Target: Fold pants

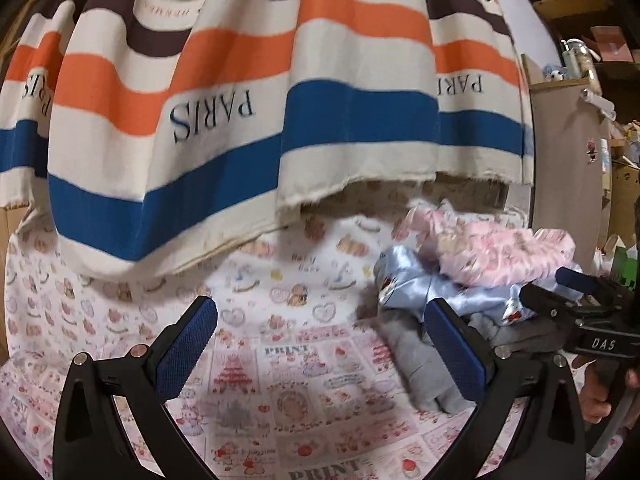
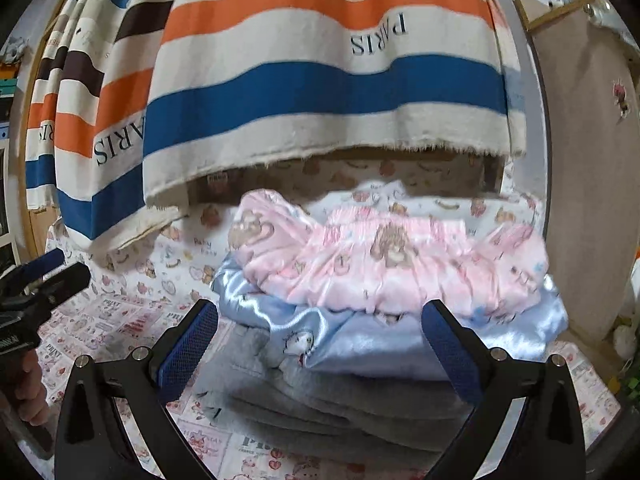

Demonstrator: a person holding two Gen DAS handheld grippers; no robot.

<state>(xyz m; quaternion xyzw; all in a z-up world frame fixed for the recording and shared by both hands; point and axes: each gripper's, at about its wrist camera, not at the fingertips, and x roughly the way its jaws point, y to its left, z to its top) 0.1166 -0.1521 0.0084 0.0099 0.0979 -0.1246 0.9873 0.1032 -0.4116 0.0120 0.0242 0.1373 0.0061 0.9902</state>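
A crumpled pair of shiny pink satin pants with bear prints [image 2: 394,258] tops a pile on pale blue satin cloth [image 2: 384,338] and grey fleece [image 2: 320,396], right of centre on the pink printed tabletop [image 1: 256,344]. The left hand-held gripper [image 1: 320,352] and right hand-held gripper [image 2: 320,354] both gape wide, holding nothing.

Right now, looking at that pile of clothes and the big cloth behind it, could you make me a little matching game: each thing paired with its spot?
Things:
1. pink garment
2. light blue satin garment
3. grey garment
4. striped cloth

Places:
A. bottom of the pile
B. hanging behind the pile
C. top of the pile
D. middle of the pile

Pairs: 1-C, 2-D, 3-A, 4-B
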